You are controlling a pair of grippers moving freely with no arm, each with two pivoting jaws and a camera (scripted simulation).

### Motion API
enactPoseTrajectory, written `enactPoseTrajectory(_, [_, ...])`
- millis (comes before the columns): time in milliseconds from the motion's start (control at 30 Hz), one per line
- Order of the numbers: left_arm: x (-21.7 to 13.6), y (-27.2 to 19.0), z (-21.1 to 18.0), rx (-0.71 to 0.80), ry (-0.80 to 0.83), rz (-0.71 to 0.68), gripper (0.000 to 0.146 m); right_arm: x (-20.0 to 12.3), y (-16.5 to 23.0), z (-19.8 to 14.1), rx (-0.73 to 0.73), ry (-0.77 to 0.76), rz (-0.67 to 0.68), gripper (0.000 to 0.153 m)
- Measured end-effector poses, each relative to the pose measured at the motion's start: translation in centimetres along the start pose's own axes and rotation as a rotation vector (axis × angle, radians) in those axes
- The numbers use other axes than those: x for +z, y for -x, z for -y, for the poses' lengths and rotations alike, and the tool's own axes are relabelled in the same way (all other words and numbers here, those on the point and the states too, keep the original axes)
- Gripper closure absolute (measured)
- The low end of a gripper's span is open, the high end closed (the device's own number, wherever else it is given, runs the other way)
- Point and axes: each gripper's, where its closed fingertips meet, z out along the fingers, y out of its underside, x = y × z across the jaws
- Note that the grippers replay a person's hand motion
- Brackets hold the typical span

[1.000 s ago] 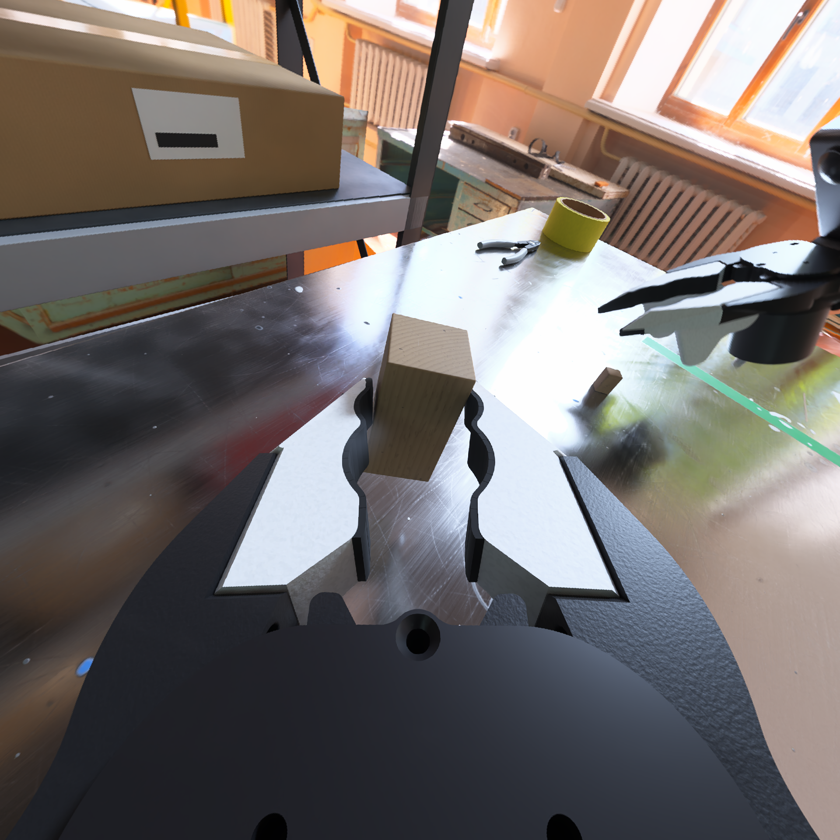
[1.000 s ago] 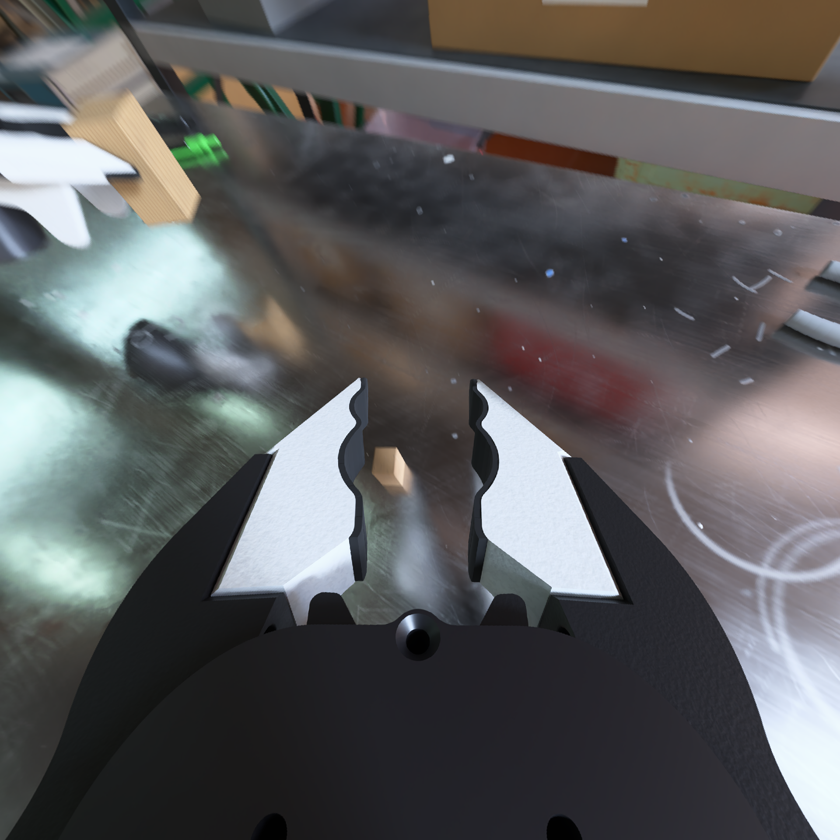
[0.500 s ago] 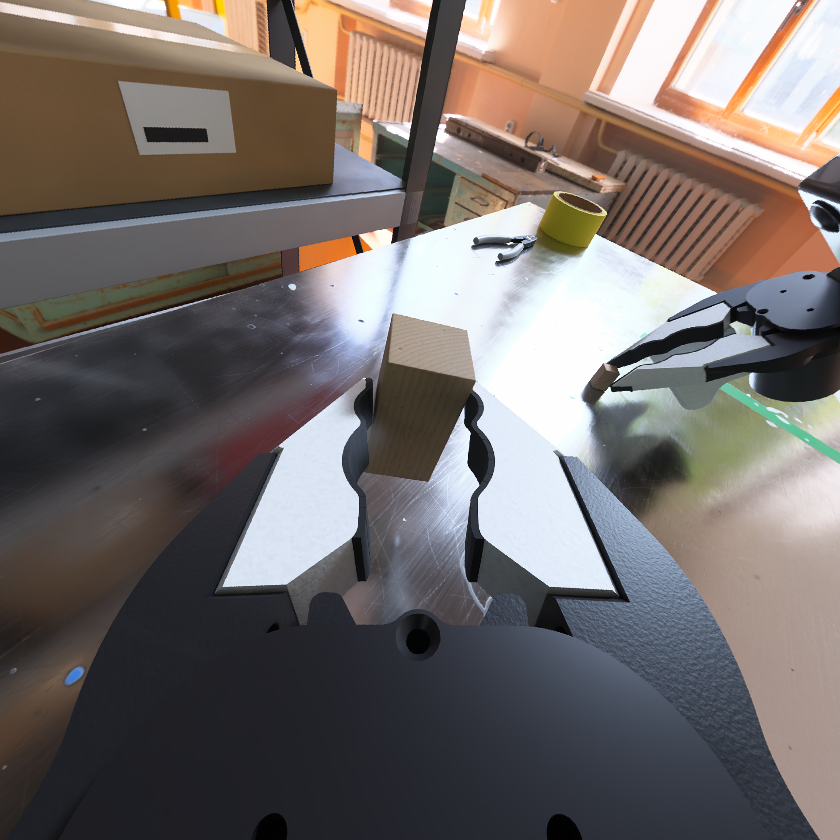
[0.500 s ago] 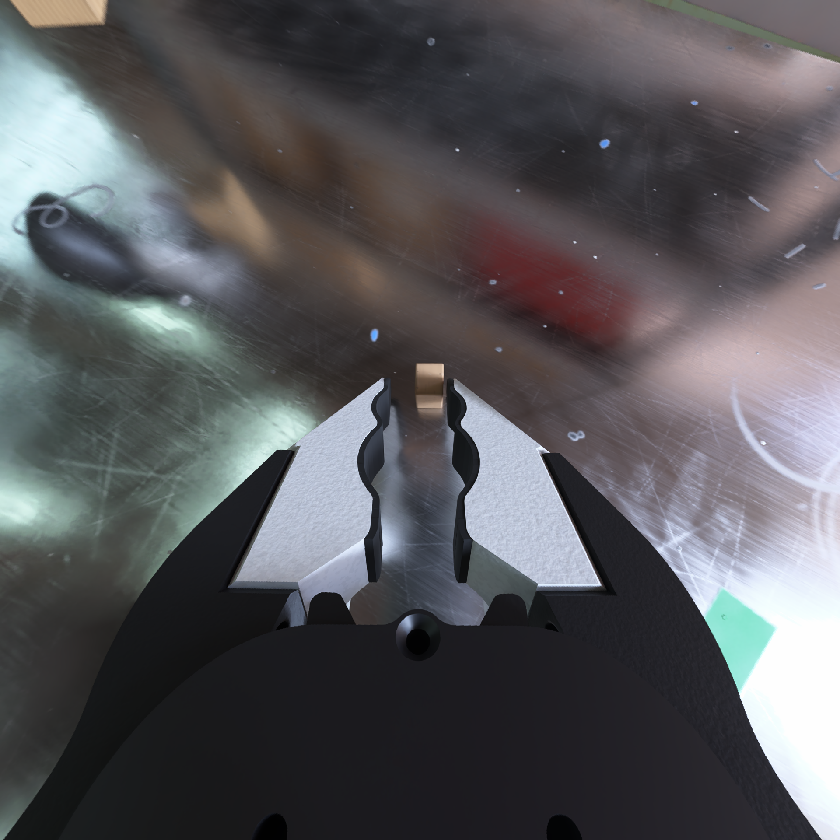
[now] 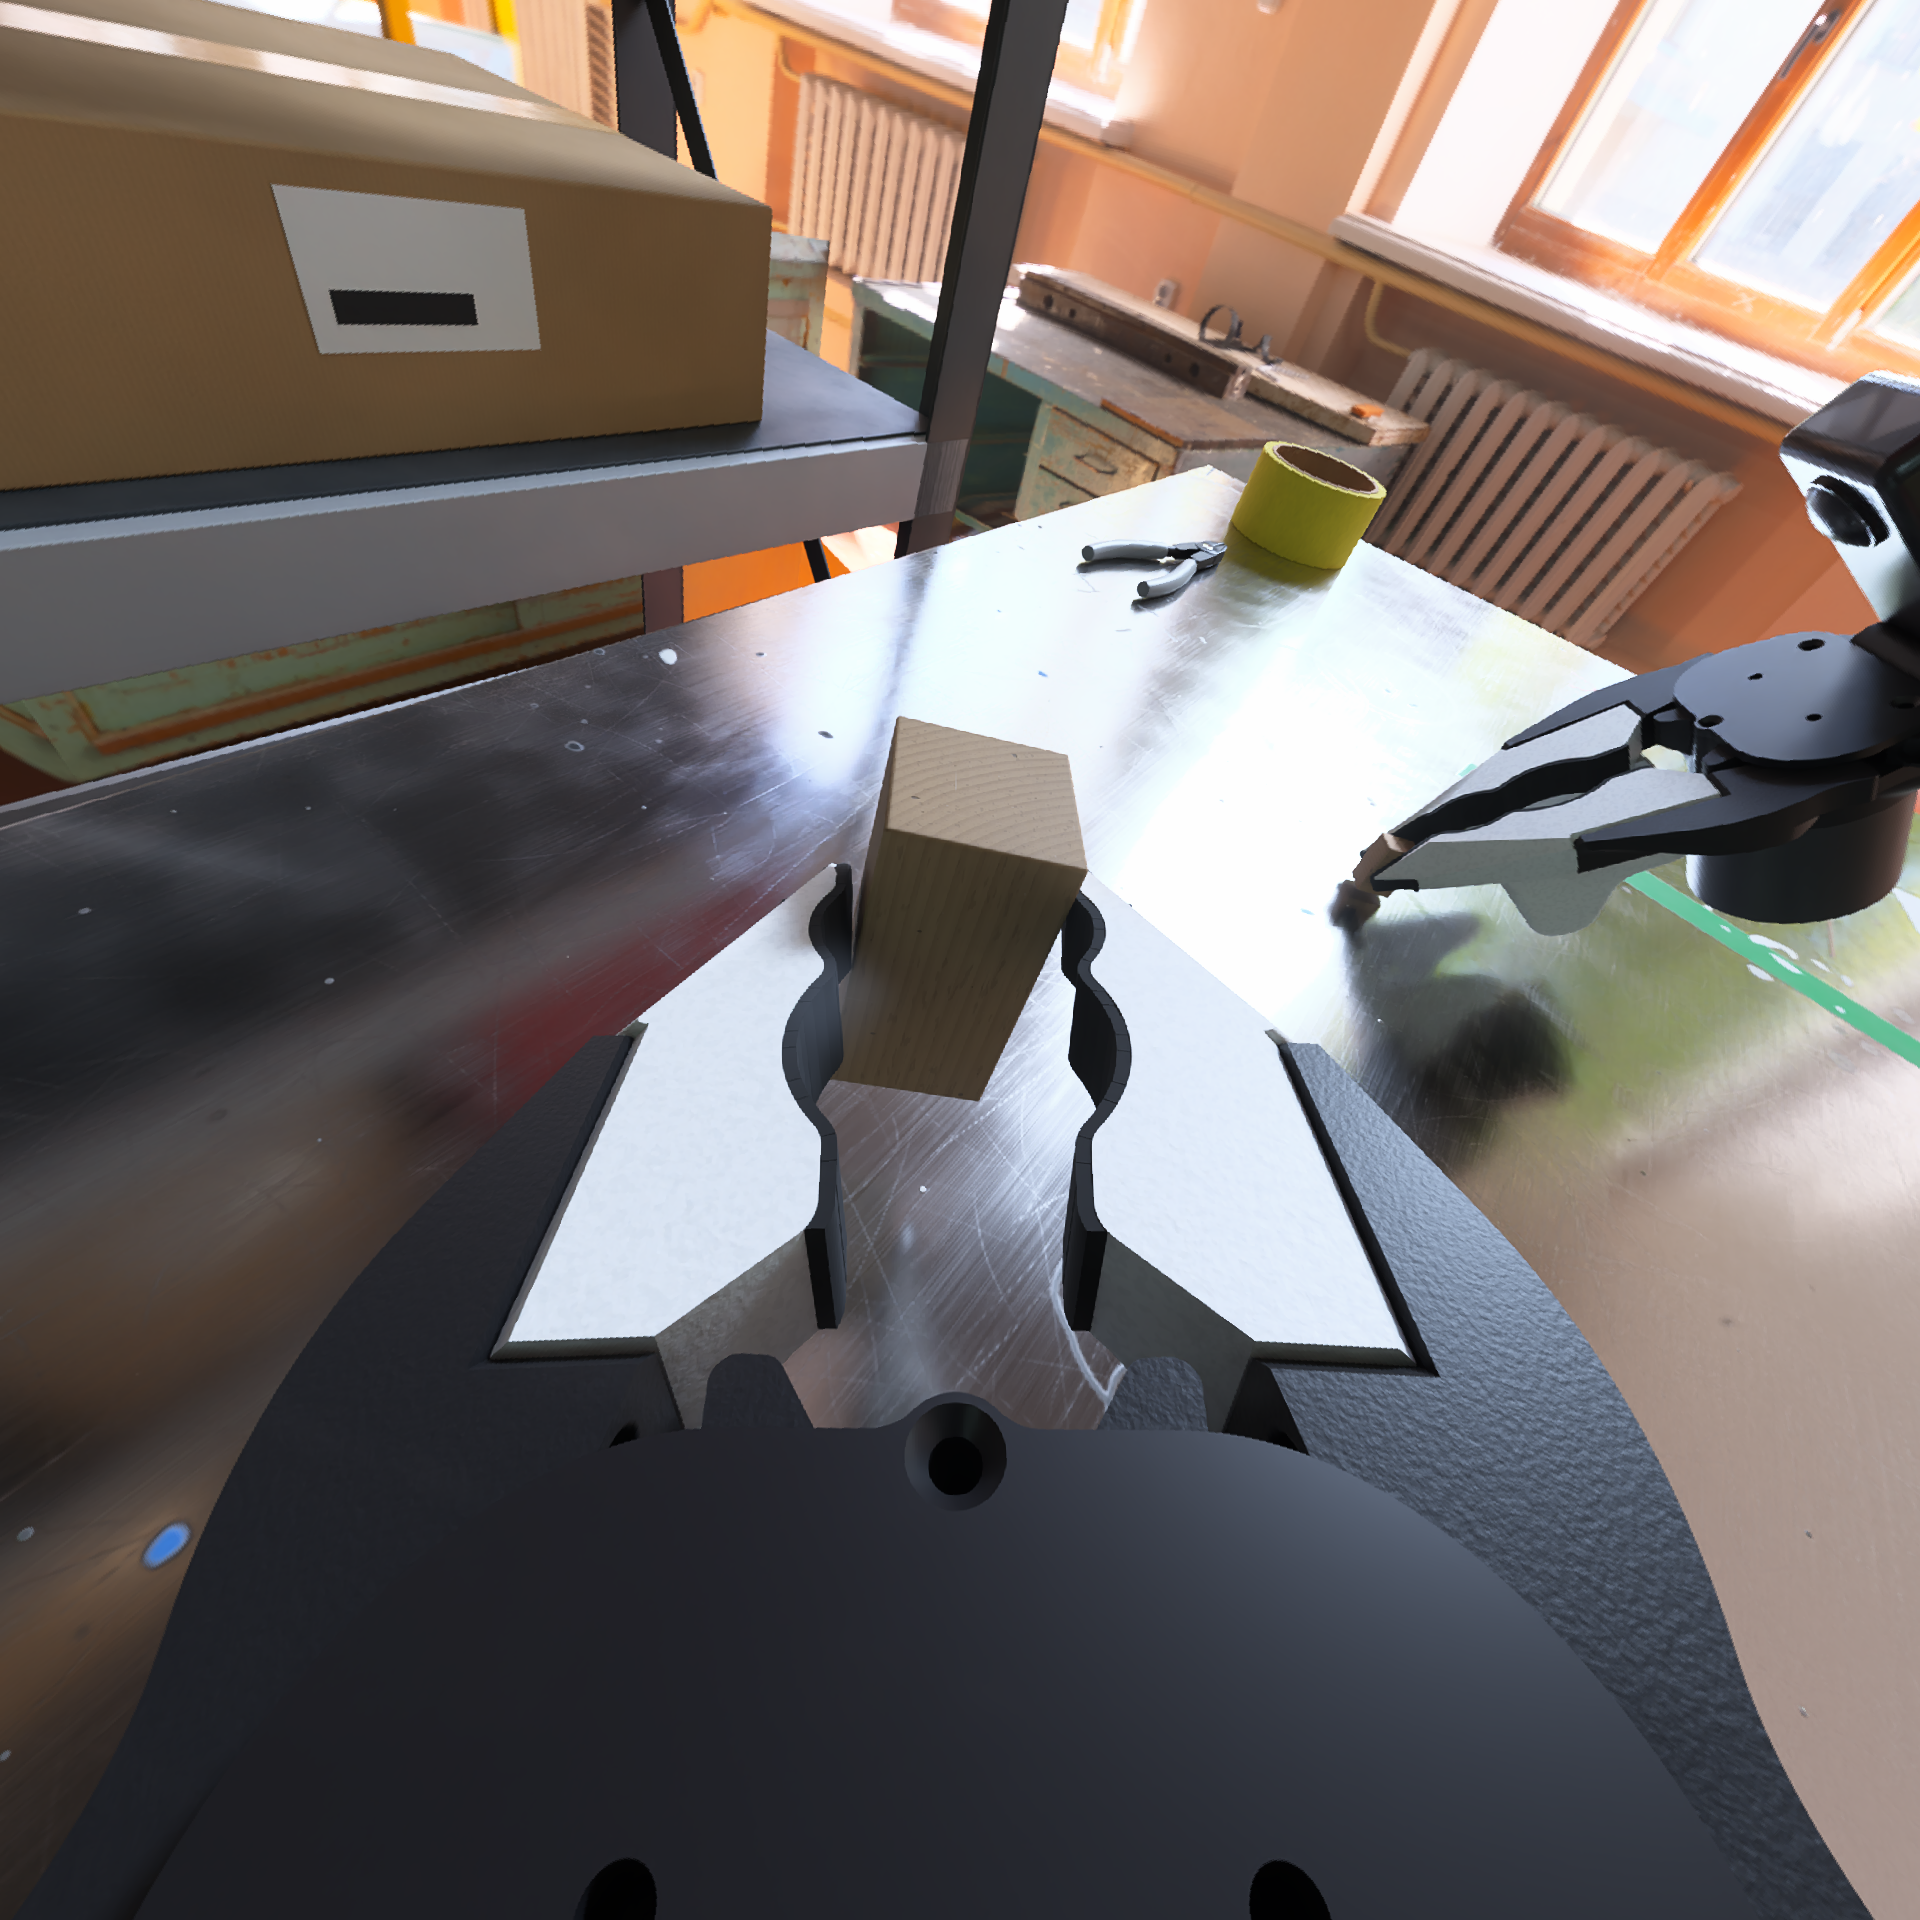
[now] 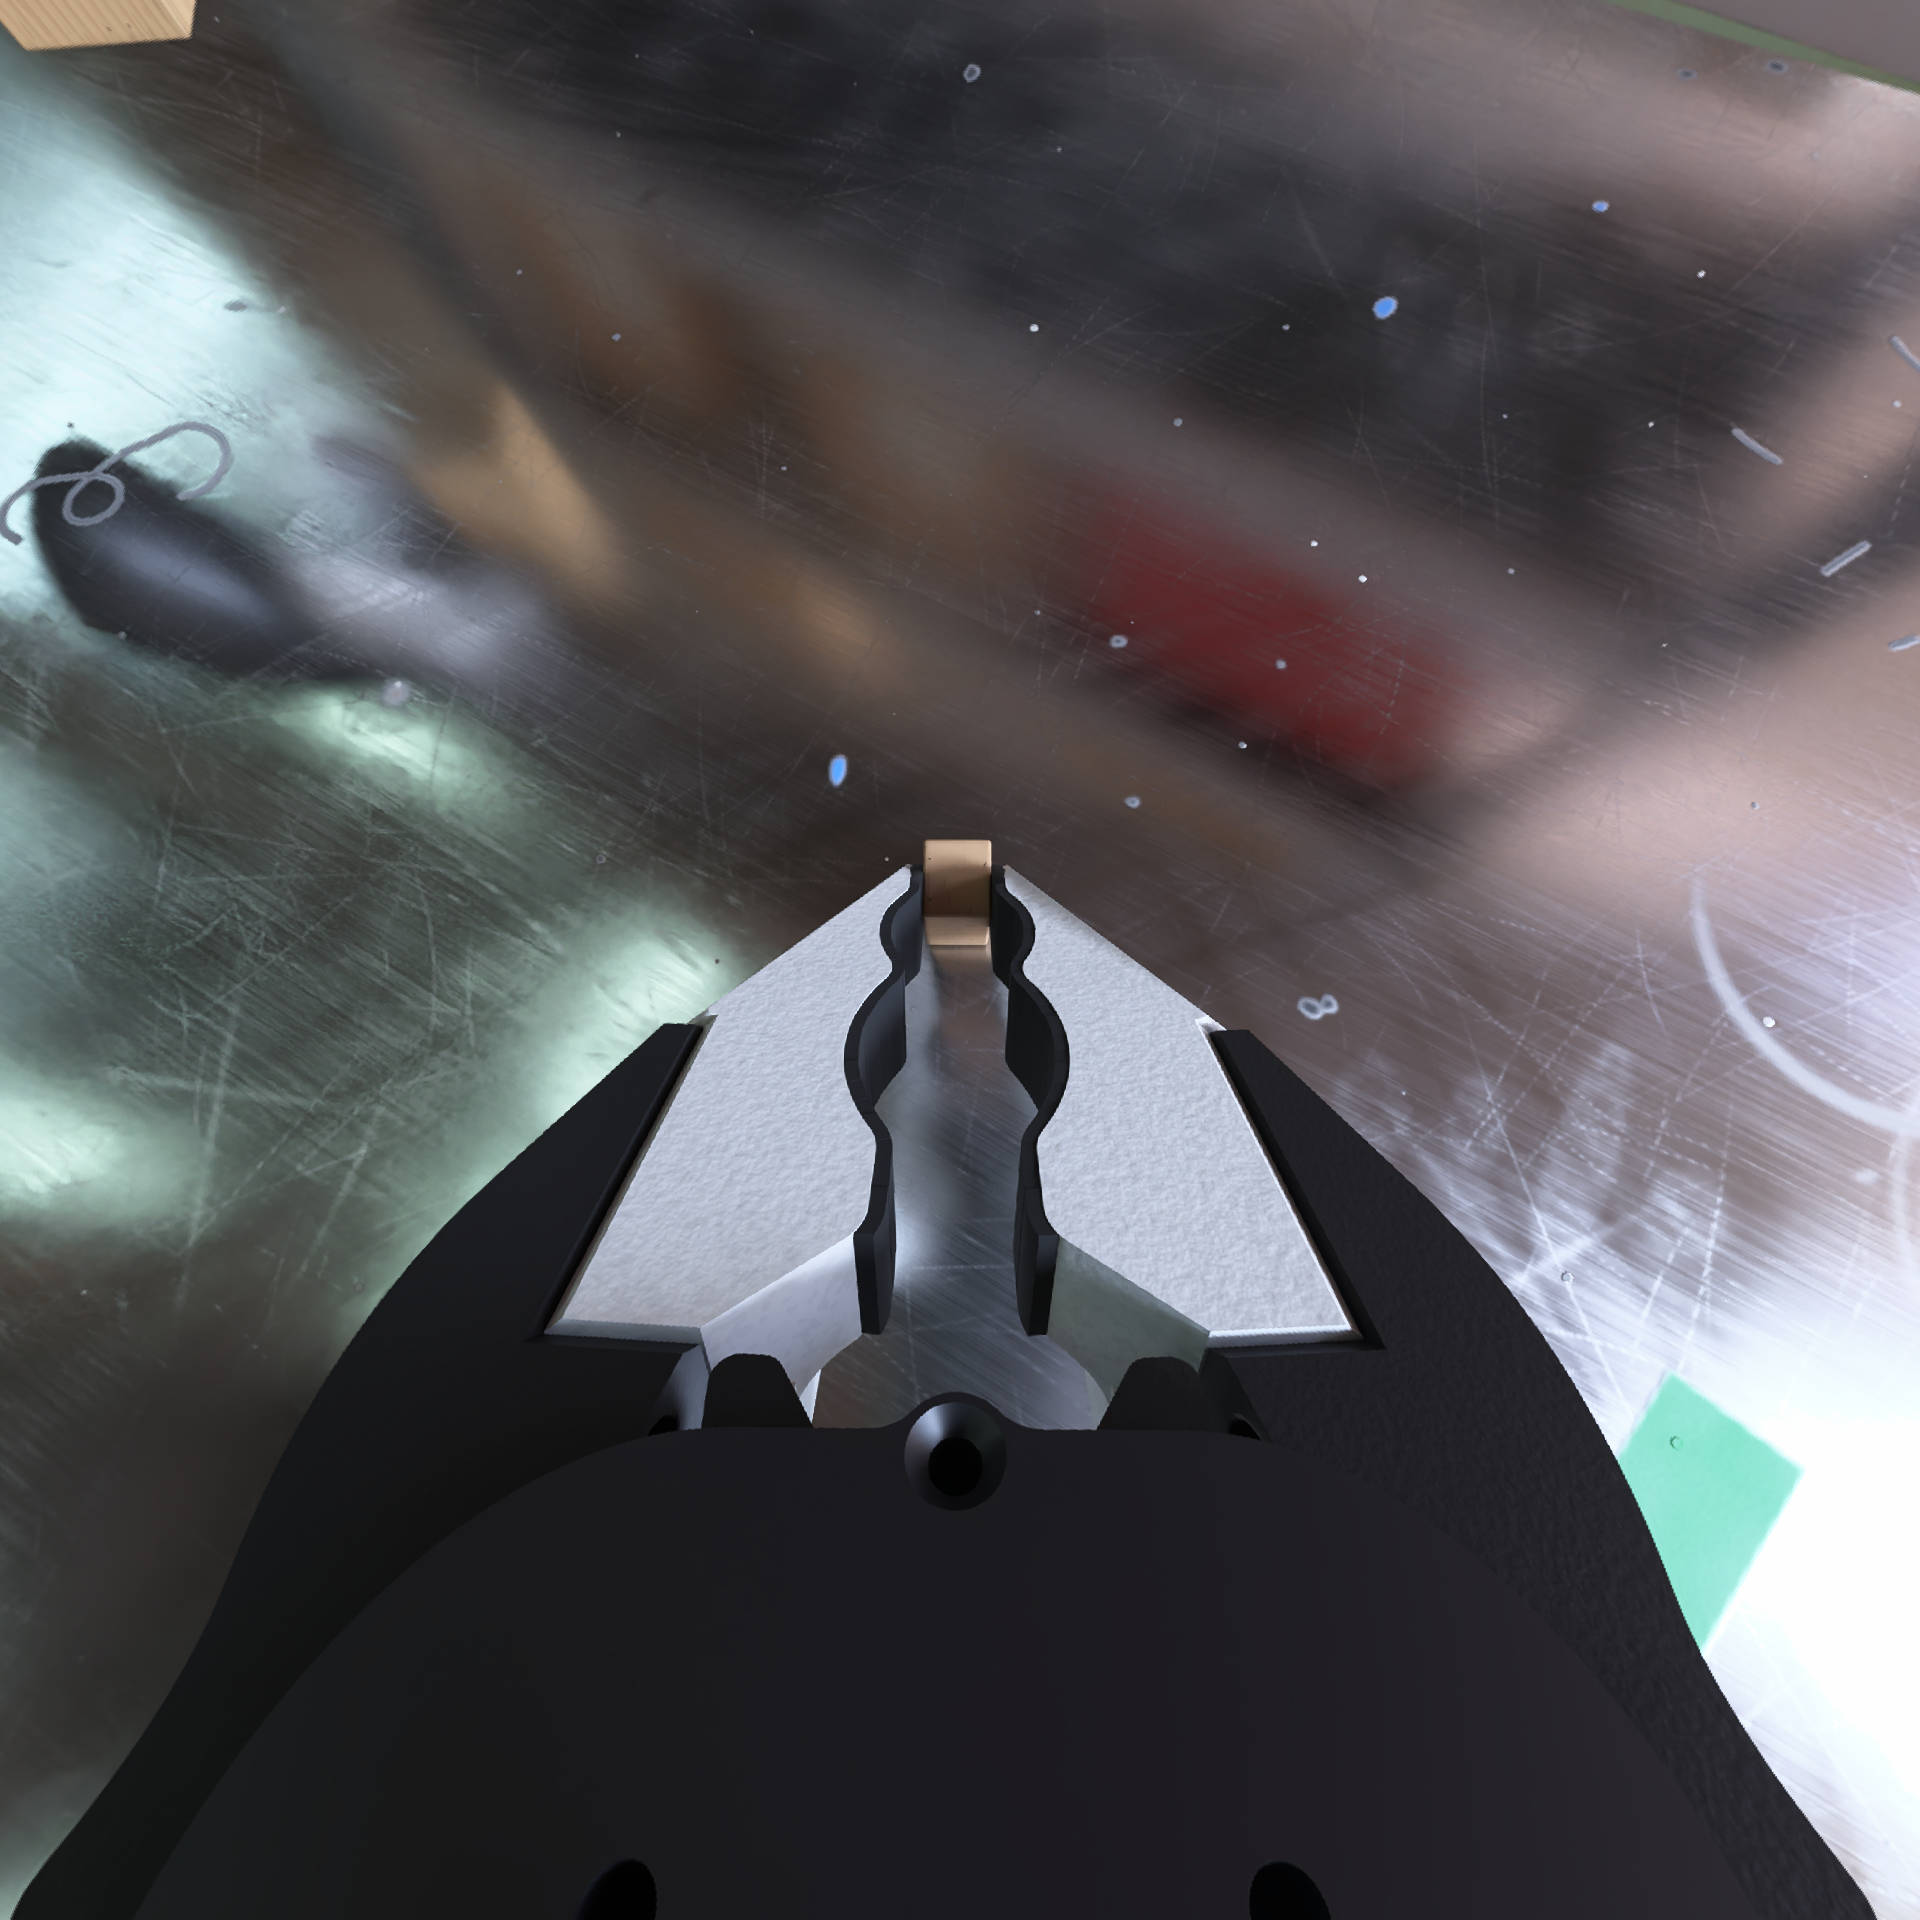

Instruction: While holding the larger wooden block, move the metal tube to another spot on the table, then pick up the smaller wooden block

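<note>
Wooden blocks are the business of this moment, and we take the scene from its largest thing down, placing each against the larger wooden block (image 5: 961,914). Beneath it spreads the scratched metal counter (image 5: 436,935). Well behind it, to its left, a brown cardboard box (image 5: 343,260) sits on a grey shelf (image 5: 436,520); far behind it on the right stand a yellow tape roll (image 5: 1304,504) and, just beside that roll, grey-handled pliers (image 5: 1153,566).

We see the left hand-held gripper (image 5: 956,925) clamped on the larger wooden block, its two fingers pressed to the block's sides, the block tilted and lifted clear of the counter. To the right of that block, well apart from it, the right hand-held gripper (image 5: 1371,878) reaches down to the counter surface.

We judge the last step to be in hand: picking up the smaller wooden block (image 6: 958,894). In the right wrist view it sits at the very tips of the right hand-held gripper (image 6: 958,902), whose fingers have drawn nearly together and appear to touch both its sides; we take this as clamped on the block, which still seems to rest on the counter. The metal tube is in neither view, so we cannot say where it lies.

The next move, as we read it, calls for a straight lift while the grip is kept firm. Only the fingertips hold the small block, so it could slip or twist out. The left grip must not slacken.
</note>
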Motion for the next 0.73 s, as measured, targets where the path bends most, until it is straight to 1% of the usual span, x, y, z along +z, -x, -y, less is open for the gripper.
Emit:
enactPoseTrajectory(200, [0.0, 0.0, 0.0, 0.000, 0.000, -0.002, 0.106, -0.3, 0.2, 0.4, -0.040, -0.021, -0.010, 0.141])
enactPoseTrajectory(367, [0.0, 0.0, 0.0, 0.000, -0.001, -0.001, 0.106, -0.6, 0.5, 0.7, -0.112, -0.034, -0.025, 0.141])
enactPoseTrajectory(500, [0.0, 0.0, 0.0, 0.000, 0.000, -0.002, 0.106, -1.0, 0.5, 0.3, -0.155, -0.015, -0.047, 0.141])
enactPoseTrajectory(733, [0.0, -0.1, 0.0, 0.001, 0.001, -0.003, 0.106, -1.4, 0.4, -0.2, -0.137, -0.024, -0.043, 0.141])
